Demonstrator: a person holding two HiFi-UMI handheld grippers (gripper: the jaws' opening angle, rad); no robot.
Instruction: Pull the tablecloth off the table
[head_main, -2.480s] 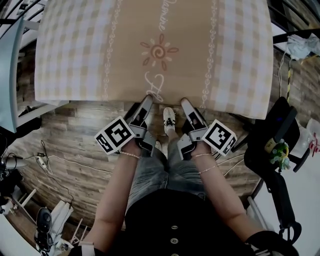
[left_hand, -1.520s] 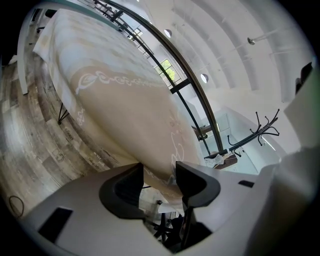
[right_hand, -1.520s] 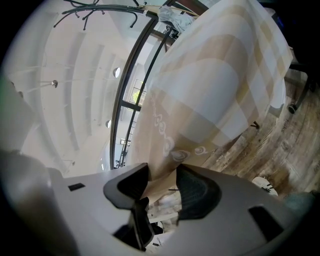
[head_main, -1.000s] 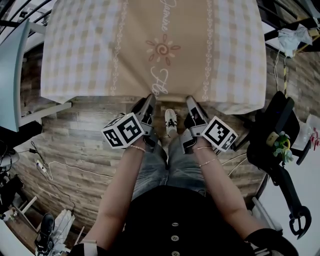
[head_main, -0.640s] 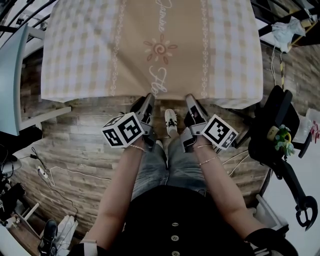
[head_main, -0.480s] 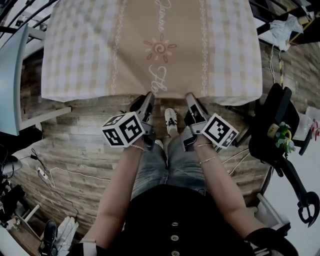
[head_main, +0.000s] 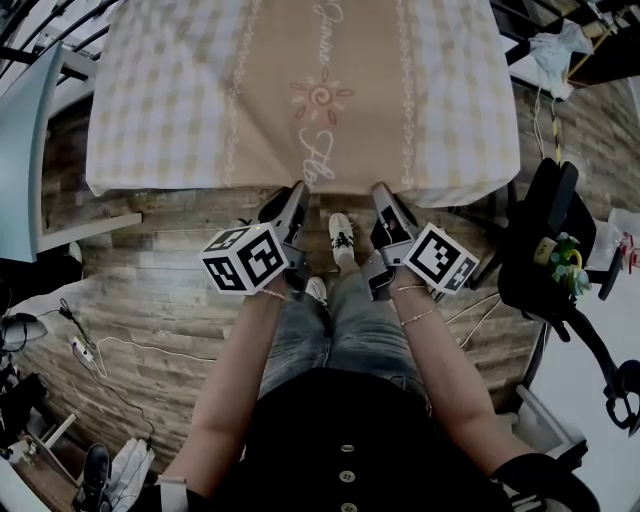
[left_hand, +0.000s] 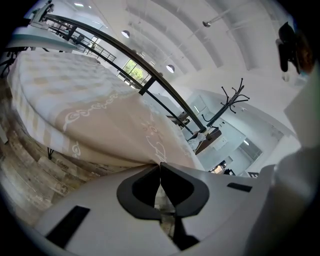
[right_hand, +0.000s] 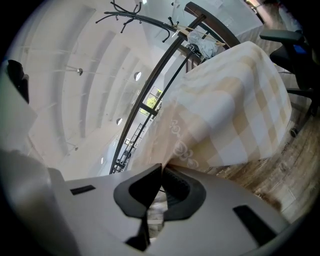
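Note:
A beige and white checked tablecloth (head_main: 300, 90) with a tan middle band and a sun motif covers the table at the top of the head view. Its near hem hangs over the front edge. My left gripper (head_main: 298, 189) is shut on that hem left of the middle, and the cloth (left_hand: 100, 125) runs away from the closed jaws. My right gripper (head_main: 379, 189) is shut on the hem a little to the right, with the cloth (right_hand: 225, 115) pinched between its pads. Both grippers reach forward side by side from the person's hands.
A black office chair (head_main: 545, 260) stands at the right, close to the table corner. A grey panel (head_main: 20, 150) leans at the left. Cables (head_main: 120, 330) trail over the wooden floor. The person's shoe (head_main: 341, 238) sits under the hem between the grippers.
Both grippers have risen slightly with the hem pinched in them, and the near edge of the cloth sits a little higher in the head view. The view has shifted slightly.

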